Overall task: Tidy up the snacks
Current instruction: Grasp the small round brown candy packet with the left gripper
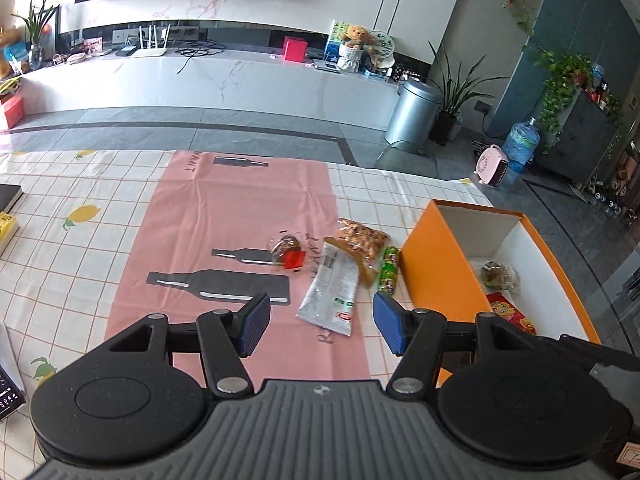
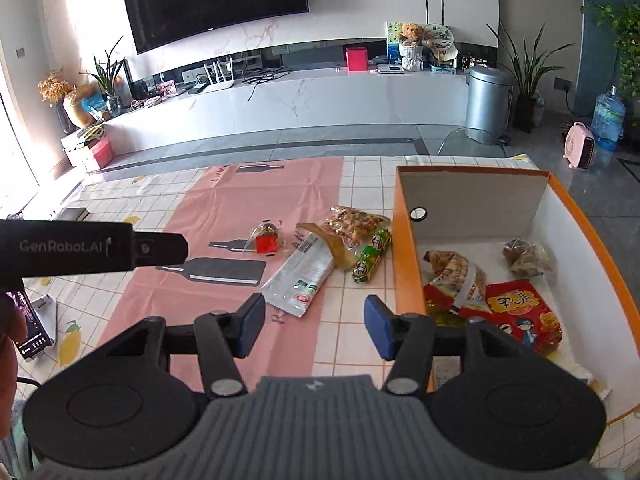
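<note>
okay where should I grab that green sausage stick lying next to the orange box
Grip the green sausage stick across its narrow middle, coming from above with the open right gripper. It lies flat, near the orange box, its far end by the peanut packet.

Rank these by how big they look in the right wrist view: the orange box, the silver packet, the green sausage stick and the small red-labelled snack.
1. orange box
2. silver packet
3. green sausage stick
4. small red-labelled snack

The last two look fairly close; the snack also lies a little farther off.
</note>
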